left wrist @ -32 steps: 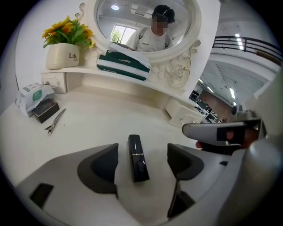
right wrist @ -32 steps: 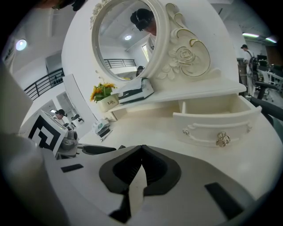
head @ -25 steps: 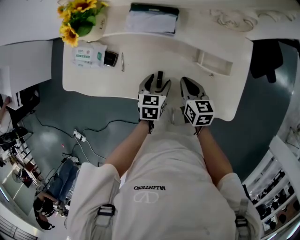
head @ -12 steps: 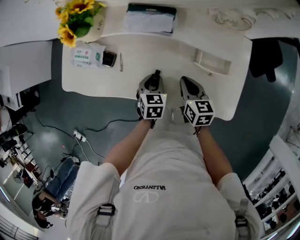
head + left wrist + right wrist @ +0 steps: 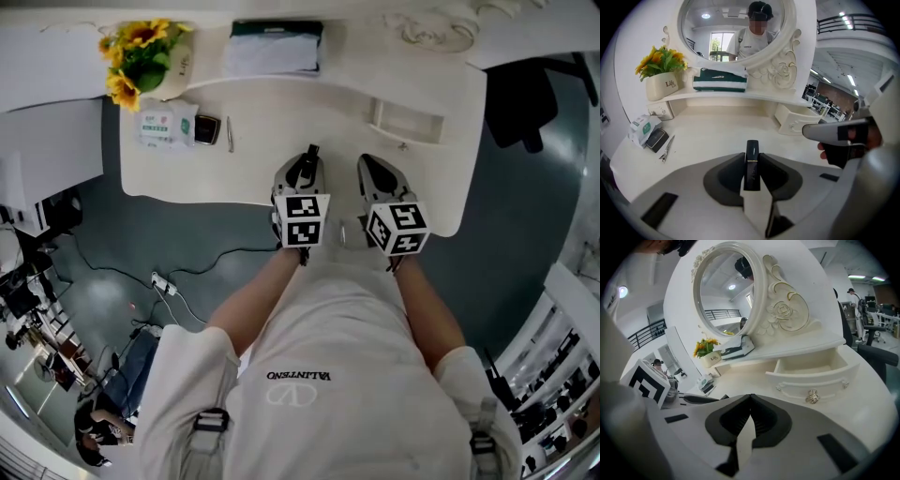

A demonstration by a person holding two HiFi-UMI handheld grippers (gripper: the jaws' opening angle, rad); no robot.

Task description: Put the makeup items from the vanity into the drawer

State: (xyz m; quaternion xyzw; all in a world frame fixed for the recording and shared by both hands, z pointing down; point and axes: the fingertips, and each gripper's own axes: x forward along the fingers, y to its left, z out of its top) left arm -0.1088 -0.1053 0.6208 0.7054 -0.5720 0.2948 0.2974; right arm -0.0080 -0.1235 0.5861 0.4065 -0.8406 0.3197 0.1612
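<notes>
White worktop (image 5: 291,117): near one end, side by side, a green-printed packet (image 5: 165,124), black compact (image 5: 207,129) and slim metal clip (image 5: 229,134); toward the other, an open drawer (image 5: 406,122).

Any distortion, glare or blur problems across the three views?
Head view: fisheye bows the vanity edge; light is even, shadows soft, everything sharp. Left gripper view: black vignette in the corners, lipstick crisp, a mosaic patch laid over the reflection in the mirror. Right gripper view: strong barrel warp curves the drawer front; same dark corners.
</notes>
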